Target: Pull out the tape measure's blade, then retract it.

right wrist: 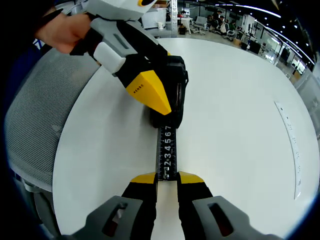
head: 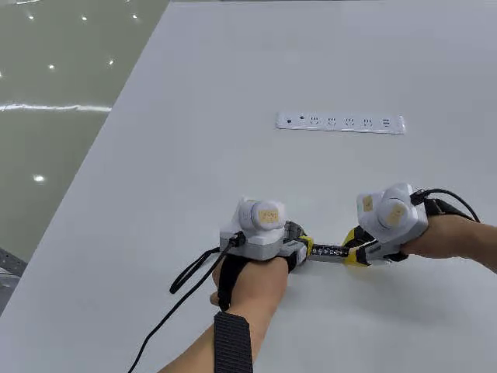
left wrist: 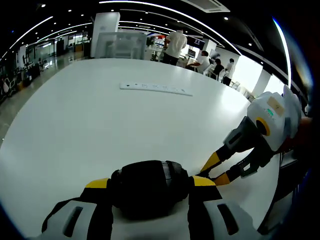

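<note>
**Counter** (head: 233,116): white and broad. A white power strip (head: 340,122) lies flat on it, well apart from the work, on the far side from the person.

**Tape measure case** (left wrist: 150,192): black and rounded, at the near edge of the counter just in front of the person. It sits between the left jaws, with its mouth turned toward the right gripper.

**Blade** (right wrist: 167,150): a short length is drawn out of the case. It runs straight, low over the counter, from the case to the right jaws. The printed face is up and shows the digits 2 to 7.

**Left gripper** (head: 299,247): grey-white body with yellow-tipped jaws. The jaws are closed on the tape measure case, one tip on each side of it. In the right gripper view one yellow tip lies against the near flank of the case.

**Left hand** (head: 252,280): wrapped around the gripper from behind. The forearm comes up from the bottom of the head view with the wrist about straight. A black band (head: 231,342) runs around the forearm. A black cable (head: 167,318) trails from the gripper back toward the person.

**Right gripper** (right wrist: 167,178): the same make, pointing leftward at the left gripper. Its jaws are pressed nearly together and pinch the free end of the blade between the yellow tips.

**Right hand** (head: 443,233): grips the right gripper from the right. The forearm enters level from the right edge of the head view, with a black cable looping over the wrist.

**Spacing**: the two grippers are near each other and not touching, joined by the exposed blade.
</note>
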Demonstrator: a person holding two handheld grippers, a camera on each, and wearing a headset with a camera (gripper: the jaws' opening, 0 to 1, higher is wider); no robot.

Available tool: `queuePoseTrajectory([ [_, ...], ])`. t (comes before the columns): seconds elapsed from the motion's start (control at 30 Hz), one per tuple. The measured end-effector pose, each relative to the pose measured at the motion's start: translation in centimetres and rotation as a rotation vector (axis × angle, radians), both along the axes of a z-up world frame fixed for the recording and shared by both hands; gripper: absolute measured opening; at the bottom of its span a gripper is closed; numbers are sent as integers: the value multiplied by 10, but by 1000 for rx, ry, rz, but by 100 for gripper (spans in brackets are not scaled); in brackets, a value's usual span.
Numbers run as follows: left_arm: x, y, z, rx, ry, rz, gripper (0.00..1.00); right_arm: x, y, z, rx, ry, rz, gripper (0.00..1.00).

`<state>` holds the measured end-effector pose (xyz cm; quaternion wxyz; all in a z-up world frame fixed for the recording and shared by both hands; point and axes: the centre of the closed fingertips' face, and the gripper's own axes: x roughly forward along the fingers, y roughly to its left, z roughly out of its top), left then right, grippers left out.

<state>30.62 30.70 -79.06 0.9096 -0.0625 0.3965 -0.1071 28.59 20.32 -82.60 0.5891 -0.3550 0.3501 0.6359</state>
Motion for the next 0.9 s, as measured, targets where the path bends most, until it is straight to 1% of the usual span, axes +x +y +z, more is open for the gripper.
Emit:
queuePoseTrajectory([
  [0.23,0,0,0,-7,-1,-2,56,1,6,0,2,3,2,11],
  [0.4,0,1,1,-17,-7,0,56,2,10,0,5,6,1,11],
  [0.9,1,1,1,-22,-10,-3,56,2,24,0,13,8,10,11],
])
